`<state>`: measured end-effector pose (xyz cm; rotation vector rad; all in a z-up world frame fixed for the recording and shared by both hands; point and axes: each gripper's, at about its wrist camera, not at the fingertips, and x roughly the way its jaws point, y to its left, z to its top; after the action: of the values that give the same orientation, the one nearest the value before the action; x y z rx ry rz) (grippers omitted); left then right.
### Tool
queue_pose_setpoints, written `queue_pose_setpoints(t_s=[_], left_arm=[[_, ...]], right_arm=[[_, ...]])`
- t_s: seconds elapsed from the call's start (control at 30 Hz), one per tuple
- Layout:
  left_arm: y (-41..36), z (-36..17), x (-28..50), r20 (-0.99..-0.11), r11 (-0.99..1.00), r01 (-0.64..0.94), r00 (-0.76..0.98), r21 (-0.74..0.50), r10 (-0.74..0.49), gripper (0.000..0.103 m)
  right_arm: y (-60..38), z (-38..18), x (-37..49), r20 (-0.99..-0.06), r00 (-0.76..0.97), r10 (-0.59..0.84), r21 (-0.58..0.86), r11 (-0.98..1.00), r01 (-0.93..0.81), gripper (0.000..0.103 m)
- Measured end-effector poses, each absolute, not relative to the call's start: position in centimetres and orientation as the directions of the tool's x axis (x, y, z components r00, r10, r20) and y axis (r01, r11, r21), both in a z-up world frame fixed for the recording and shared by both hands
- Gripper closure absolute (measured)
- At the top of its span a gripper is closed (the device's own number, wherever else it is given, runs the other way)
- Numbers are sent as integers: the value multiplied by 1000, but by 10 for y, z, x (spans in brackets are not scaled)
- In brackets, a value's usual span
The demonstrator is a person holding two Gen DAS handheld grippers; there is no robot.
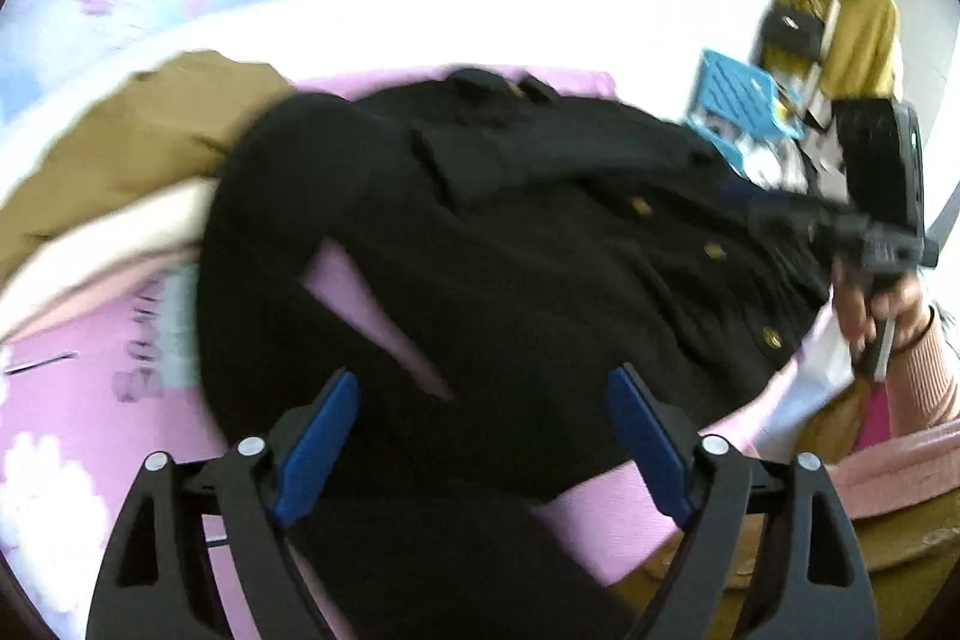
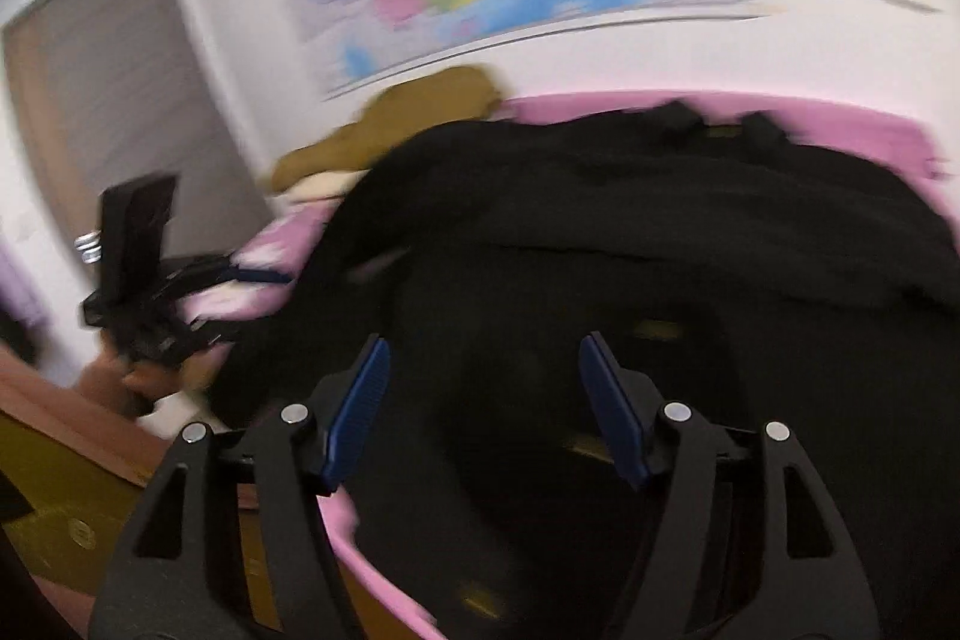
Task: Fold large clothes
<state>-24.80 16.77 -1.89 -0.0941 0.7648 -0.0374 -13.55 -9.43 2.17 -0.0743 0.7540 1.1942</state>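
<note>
A black coat (image 1: pixel 510 244) with gold buttons lies spread across a pink mat (image 1: pixel 72 400), a tan garment (image 1: pixel 138 142) bunched at its far left edge. The left gripper (image 1: pixel 483 436) hovers over the coat's near part, its blue-padded jaws wide apart and empty. The right gripper (image 2: pixel 483 412), also spread and holding nothing, hangs over the dark cloth.
</note>
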Motion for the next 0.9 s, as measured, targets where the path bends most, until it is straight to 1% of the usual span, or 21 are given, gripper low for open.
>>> queue_pose_setpoints(t_s=[0.13,0.2,0.33,0.4,0.43,0.47,0.5,0.53,0.57,0.6,0.67,0.77,0.83,0.87,0.9], left_arm=[[201,-12,-259,-670,990,-109,742,-90,20,20],[219,-10,-260,-662,980,-170,747,-101,62,20],[247,-4,-266,-639,962,-237,763,-135,98,20],[256,-5,-266,-631,954,-246,771,-174,83,20],[258,-6,-267,-630,952,-246,772,-184,78,20],[260,-8,-268,-631,951,-248,772,-186,78,20],[261,-9,-267,-634,951,-247,770,-185,77,20],[260,-11,-267,-637,952,-247,767,-181,78,20],[261,-12,-267,-640,953,-245,765,-176,78,20],[262,-12,-267,-638,954,-241,767,-178,75,20],[268,-8,-270,-620,953,-214,784,-215,36,20],[278,13,-272,-537,935,-127,840,-331,-76,20],[273,28,-269,-497,944,-92,863,-318,-83,20],[268,34,-264,-484,952,-77,871,-296,-80,20],[262,36,-259,-481,958,-65,873,-280,-81,20]], right_arm=[[-22,8,-153,-563,-41,825,400,229,-887,37],[9,2,-160,-571,-108,814,421,177,-889,37],[72,-12,-165,-596,-187,781,456,138,-879,36],[95,-20,-162,-629,-187,754,451,158,-879,36],[104,-25,-160,-647,-190,739,455,174,-873,38],[113,-31,-159,-661,-204,722,466,182,-866,42],[115,-33,-161,-665,-226,712,476,171,-863,62],[118,-34,-163,-665,-252,703,487,153,-860,92],[119,-33,-163,-655,-270,706,503,140,-853,99],[116,-27,-163,-624,-305,720,539,113,-835,99],[99,3,-158,-517,-352,780,608,45,-792,99],[67,50,-143,-415,-324,850,613,-2,-790,99],[34,82,-123,-351,-274,896,606,-6,-796,99],[23,90,-114,-337,-241,910,601,11,-799,99],[-3,101,-96,-325,-172,930,593,59,-803,99]])
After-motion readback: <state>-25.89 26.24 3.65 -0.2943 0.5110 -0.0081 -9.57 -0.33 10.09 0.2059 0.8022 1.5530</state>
